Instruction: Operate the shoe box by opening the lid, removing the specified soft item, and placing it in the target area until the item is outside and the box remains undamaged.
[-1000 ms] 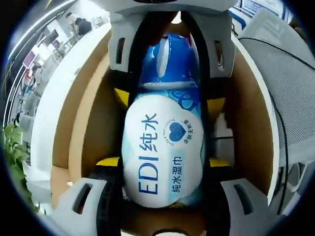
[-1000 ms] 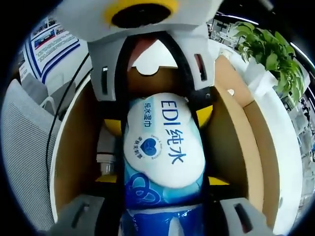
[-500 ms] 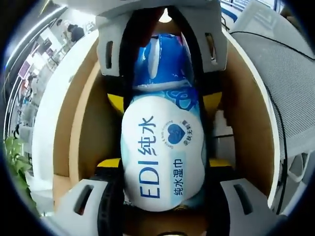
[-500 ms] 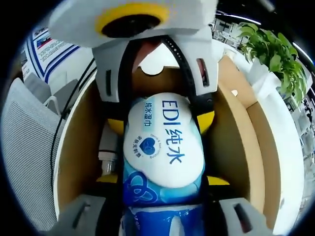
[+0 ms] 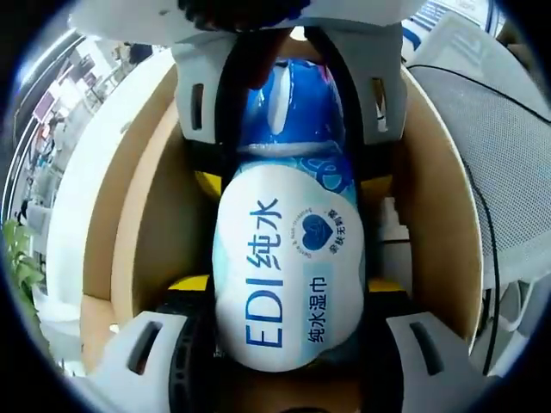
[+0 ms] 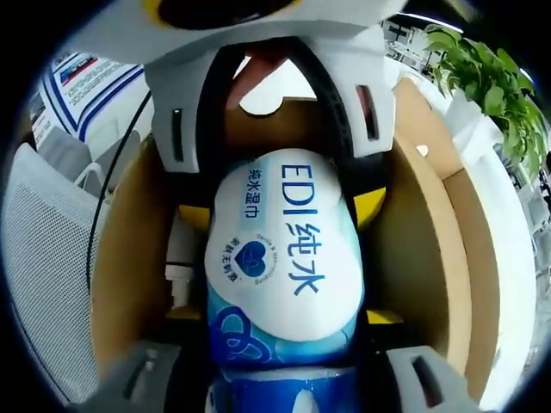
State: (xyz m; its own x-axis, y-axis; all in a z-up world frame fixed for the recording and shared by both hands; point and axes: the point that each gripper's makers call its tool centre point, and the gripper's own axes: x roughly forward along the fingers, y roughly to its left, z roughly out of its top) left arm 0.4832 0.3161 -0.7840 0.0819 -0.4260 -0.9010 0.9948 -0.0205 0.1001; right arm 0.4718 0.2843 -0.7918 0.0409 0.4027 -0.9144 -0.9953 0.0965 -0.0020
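A soft white and blue wet-wipes pack (image 5: 288,275) printed "EDI" hangs lengthwise over the open brown cardboard shoe box (image 5: 146,206). My left gripper (image 5: 284,297) is shut on its white end, its yellow pads pressing both sides. The right gripper (image 5: 293,168) comes in from the top of the left gripper view and is shut on the blue end. In the right gripper view the same pack (image 6: 280,249) lies between my right gripper (image 6: 280,320) below and the left gripper (image 6: 280,206) above. The box walls (image 6: 129,258) flank the pack.
A grey mesh chair (image 5: 508,163) stands beside the box, also seen as the chair (image 6: 43,258). A green plant (image 6: 491,77) and a white desk surface (image 5: 95,172) lie on the other side. A blue and white poster (image 6: 86,73) hangs behind.
Both grippers keep their hold on the pack. The opposite gripper looms a little larger and nearer in each view, and the views have shifted slightly over the box.
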